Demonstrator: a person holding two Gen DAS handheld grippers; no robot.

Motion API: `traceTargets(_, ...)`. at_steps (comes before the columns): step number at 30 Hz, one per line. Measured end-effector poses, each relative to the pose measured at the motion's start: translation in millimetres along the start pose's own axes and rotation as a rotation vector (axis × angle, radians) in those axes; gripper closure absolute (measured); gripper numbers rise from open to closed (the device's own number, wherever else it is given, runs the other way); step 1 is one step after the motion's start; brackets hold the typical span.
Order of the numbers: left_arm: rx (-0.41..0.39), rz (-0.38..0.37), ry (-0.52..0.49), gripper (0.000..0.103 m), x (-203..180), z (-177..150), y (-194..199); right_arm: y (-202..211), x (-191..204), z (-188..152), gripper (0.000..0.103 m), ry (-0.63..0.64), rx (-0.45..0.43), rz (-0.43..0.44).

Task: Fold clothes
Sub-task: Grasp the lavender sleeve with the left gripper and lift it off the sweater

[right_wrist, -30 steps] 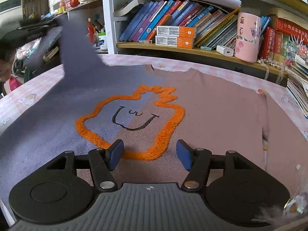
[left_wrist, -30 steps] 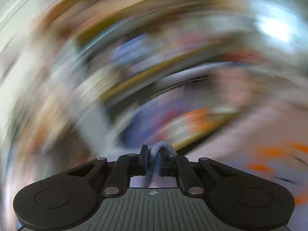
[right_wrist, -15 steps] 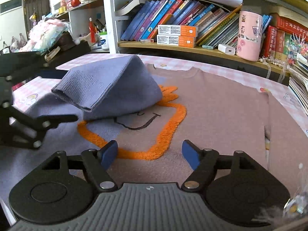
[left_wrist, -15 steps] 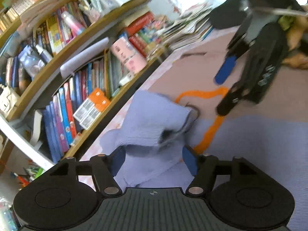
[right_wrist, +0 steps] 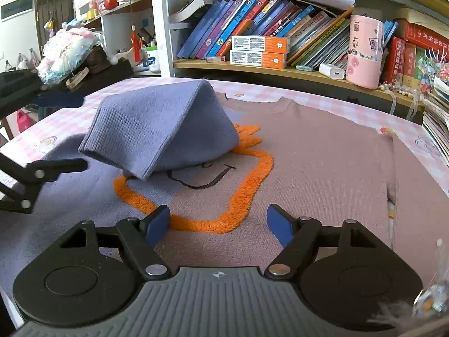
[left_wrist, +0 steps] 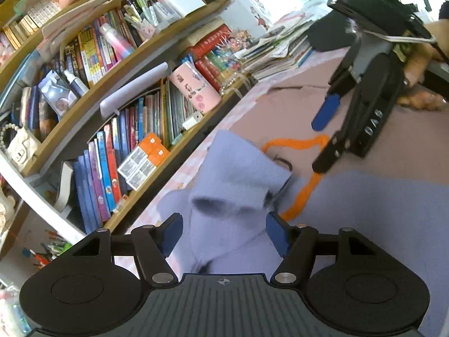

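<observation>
A sweater (right_wrist: 314, 151), half blue and half mauve with an orange outlined face, lies flat on the table. Its blue sleeve (right_wrist: 157, 129) is folded over onto the chest, tented up, and also shows in the left wrist view (left_wrist: 238, 174). My left gripper (left_wrist: 224, 233) is open just behind the sleeve, holding nothing. My right gripper (right_wrist: 219, 224) is open and empty above the sweater's lower front; it also shows in the left wrist view (left_wrist: 325, 140) over the mauve half.
A bookshelf (right_wrist: 280, 64) with books, orange boxes and a pink tin (right_wrist: 364, 53) runs along the table's far edge. Stacked magazines (right_wrist: 437, 129) lie at the right. A pink checked tablecloth (right_wrist: 350, 104) covers the table.
My left gripper swung the blue sleeve over onto the chest, opened and let it go. The sleeve now rests tented on the sweater. The right gripper opened slightly wider, staying in place.
</observation>
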State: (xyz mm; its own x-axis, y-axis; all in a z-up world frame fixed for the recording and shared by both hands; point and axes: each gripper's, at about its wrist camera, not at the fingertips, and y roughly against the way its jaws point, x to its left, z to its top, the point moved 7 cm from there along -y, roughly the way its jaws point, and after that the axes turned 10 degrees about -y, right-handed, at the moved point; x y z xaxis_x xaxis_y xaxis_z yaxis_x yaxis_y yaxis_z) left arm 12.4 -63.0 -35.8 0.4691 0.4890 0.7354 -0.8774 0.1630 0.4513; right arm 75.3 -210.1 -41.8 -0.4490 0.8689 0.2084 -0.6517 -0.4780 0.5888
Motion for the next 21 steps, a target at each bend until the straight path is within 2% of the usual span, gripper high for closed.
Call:
traceTargets(4, 0.018, 0.056, -0.033, 0.036, 6.6, -8.9, 2.6, 0.1, 0.2, -0.3, 0.028, 0.000, 0.000, 0.000)
traceTargets(8, 0.036, 0.131, -0.111, 0.036, 6.9, -9.0, -12.0, 0.5, 0.6, -0.2, 0.028, 0.001, 0.000, 0.000)
traceTargets(11, 0.013, 0.125, -0.192, 0.036, -5.3, 1.0, -24.6, 0.3, 1.1, -0.4, 0.027, 0.000, 0.000, 0.000)
traceTargets(17, -0.108, 0.098, -0.341, 0.035, -32.9, 41.2, -32.0, 1.4, 1.0, -0.3, 0.027, -0.006, 0.000, 0.005)
traceTargets(21, -0.153, 0.081, -0.399, 0.035, -45.7, 59.7, -37.9, 1.9, 1.1, -0.2, 0.027, -0.008, 0.000, 0.006)
